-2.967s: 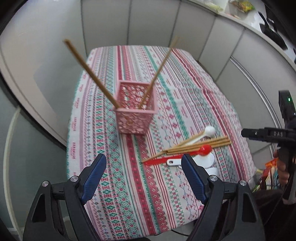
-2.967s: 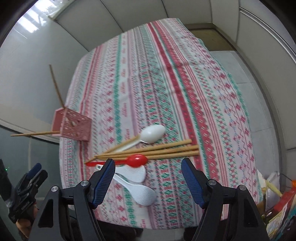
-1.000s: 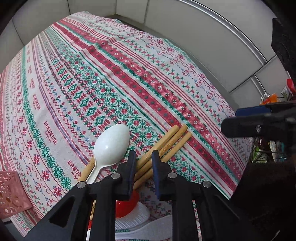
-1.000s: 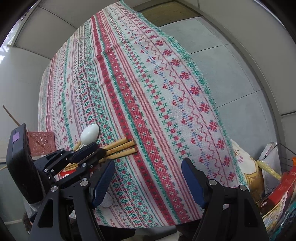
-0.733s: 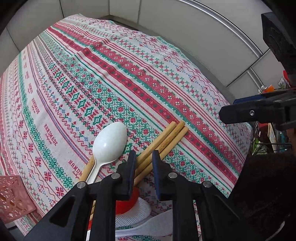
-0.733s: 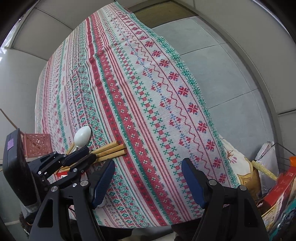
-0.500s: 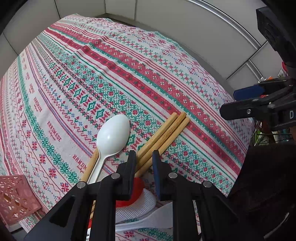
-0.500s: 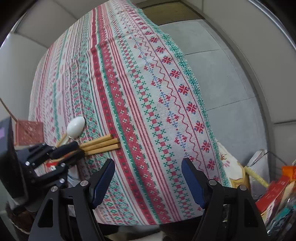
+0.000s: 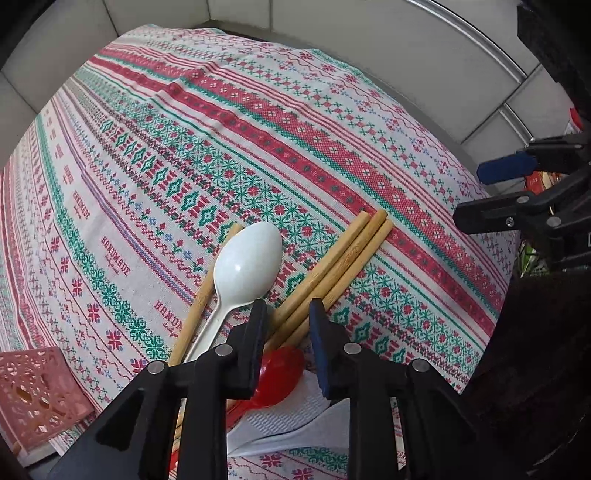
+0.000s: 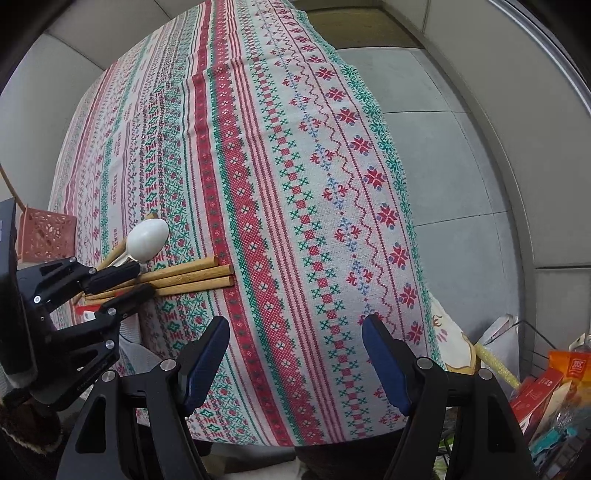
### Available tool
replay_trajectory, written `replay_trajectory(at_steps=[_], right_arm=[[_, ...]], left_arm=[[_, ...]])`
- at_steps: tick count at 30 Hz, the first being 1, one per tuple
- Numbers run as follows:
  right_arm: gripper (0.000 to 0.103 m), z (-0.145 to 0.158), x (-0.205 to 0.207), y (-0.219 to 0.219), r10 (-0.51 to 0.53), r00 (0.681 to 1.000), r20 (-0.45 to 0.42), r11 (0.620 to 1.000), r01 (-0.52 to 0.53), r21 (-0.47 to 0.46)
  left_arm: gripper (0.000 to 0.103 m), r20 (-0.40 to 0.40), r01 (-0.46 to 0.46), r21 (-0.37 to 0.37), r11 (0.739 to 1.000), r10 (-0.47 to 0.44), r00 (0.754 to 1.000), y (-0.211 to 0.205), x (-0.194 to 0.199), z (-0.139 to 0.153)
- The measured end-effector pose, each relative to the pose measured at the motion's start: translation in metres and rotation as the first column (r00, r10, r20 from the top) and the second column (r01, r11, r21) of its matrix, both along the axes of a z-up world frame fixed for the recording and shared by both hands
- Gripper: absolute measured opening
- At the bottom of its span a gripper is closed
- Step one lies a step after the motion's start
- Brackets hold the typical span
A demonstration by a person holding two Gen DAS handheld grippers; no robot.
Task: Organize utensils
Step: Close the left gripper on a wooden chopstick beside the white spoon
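Observation:
Three wooden chopsticks lie side by side on the patterned tablecloth. My left gripper is narrowed around them, its fingers straddling all three near their middle; the right wrist view shows the same. A white plastic spoon lies on another chopstick just to the left. A red spoon and white rice paddles lie under the gripper. The pink basket stands at the lower left. My right gripper is open and empty above the table's near edge.
The table edge drops to a grey floor on the right. Snack packets and bags sit on the floor at the lower right. Grey partition walls surround the table.
My left gripper came down from near the basket onto the chopsticks and narrowed around them. Over the last second it has drawn back slightly. My right gripper has swung right, staying open.

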State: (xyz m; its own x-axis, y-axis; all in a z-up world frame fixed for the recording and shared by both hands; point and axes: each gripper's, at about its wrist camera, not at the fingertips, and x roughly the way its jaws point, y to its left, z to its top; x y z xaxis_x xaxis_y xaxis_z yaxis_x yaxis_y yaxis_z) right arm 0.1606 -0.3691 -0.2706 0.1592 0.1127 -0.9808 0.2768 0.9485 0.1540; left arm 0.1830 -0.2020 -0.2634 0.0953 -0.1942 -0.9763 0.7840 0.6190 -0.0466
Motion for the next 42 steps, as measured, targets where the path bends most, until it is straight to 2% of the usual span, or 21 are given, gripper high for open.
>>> replay_trajectory(at_steps=[2, 5, 6, 7, 9, 13, 18, 20, 21, 23, 25, 32, 35, 42], right_arm=[[0.076, 0.000, -0.001, -0.001, 0.001, 1.000, 0.000, 1.000, -0.001, -0.004], [0.076, 0.000, 0.000, 0.000, 0.008, 1.000, -0.002, 1.000, -0.008, -0.001], [0.076, -0.001, 0.000, 0.001, 0.010, 1.000, -0.002, 1.000, -0.010, -0.001], [0.076, -0.001, 0.000, 0.001, 0.011, 1.000, -0.002, 1.000, -0.011, -0.002], [0.076, -0.001, 0.000, 0.001, 0.009, 1.000, -0.003, 1.000, -0.009, -0.001], [0.076, -0.001, -0.001, -0.001, -0.005, 1.000, 0.000, 1.000, 0.005, 0.000], [0.076, -0.002, -0.001, -0.003, -0.008, 1.000, -0.002, 1.000, 0.008, 0.004], [0.076, -0.002, -0.001, -0.003, -0.007, 1.000, -0.001, 1.000, 0.007, 0.005], [0.076, -0.002, -0.001, -0.003, -0.009, 1.000, 0.000, 1.000, 0.009, 0.005], [0.076, -0.001, -0.001, -0.003, -0.011, 1.000, 0.001, 1.000, 0.011, 0.005], [0.076, -0.001, -0.001, -0.003, -0.013, 1.000, 0.002, 1.000, 0.012, 0.005], [0.076, 0.000, -0.001, -0.003, -0.014, 1.000, 0.005, 1.000, 0.014, 0.008], [0.076, -0.001, -0.001, -0.003, -0.014, 1.000, 0.003, 1.000, 0.014, 0.008], [0.076, -0.003, -0.001, -0.005, -0.019, 1.000, -0.002, 1.000, 0.019, 0.008]], left_arm=[[0.026, 0.010, -0.004, -0.004, 1.000, 0.004, 1.000, 0.001, -0.001, 0.000], [0.033, 0.044, -0.026, -0.011, 1.000, 0.027, 0.999, -0.008, 0.007, -0.002], [0.034, 0.041, -0.038, 0.009, 0.999, 0.038, 0.998, -0.009, 0.009, -0.006], [0.034, 0.083, -0.037, 0.000, 0.999, 0.037, 0.996, -0.011, 0.009, -0.004], [0.034, 0.097, -0.049, 0.010, 0.999, 0.048, 0.994, -0.015, 0.010, -0.004], [0.030, 0.101, -0.089, -0.019, 0.996, 0.091, 0.991, -0.018, 0.016, -0.002], [0.027, 0.134, -0.072, -0.006, 0.997, 0.072, 0.988, -0.022, 0.016, 0.000], [0.025, 0.125, -0.088, -0.011, 0.996, 0.089, 0.988, -0.025, 0.016, 0.000], [0.021, 0.120, -0.104, -0.019, 0.994, 0.105, 0.987, -0.025, 0.017, 0.001], [0.018, 0.100, -0.156, -0.039, 0.987, 0.159, 0.982, -0.014, 0.022, 0.001], [0.018, 0.066, -0.190, -0.062, 0.980, 0.194, 0.979, -0.007, 0.026, 0.002], [0.019, 0.048, -0.212, -0.097, 0.972, 0.218, 0.975, 0.006, 0.029, 0.010], [0.019, 0.055, -0.205, -0.064, 0.977, 0.208, 0.977, 0.006, 0.028, 0.002], [0.019, 0.050, -0.203, -0.070, 0.977, 0.207, 0.977, 0.006, 0.032, 0.000]])
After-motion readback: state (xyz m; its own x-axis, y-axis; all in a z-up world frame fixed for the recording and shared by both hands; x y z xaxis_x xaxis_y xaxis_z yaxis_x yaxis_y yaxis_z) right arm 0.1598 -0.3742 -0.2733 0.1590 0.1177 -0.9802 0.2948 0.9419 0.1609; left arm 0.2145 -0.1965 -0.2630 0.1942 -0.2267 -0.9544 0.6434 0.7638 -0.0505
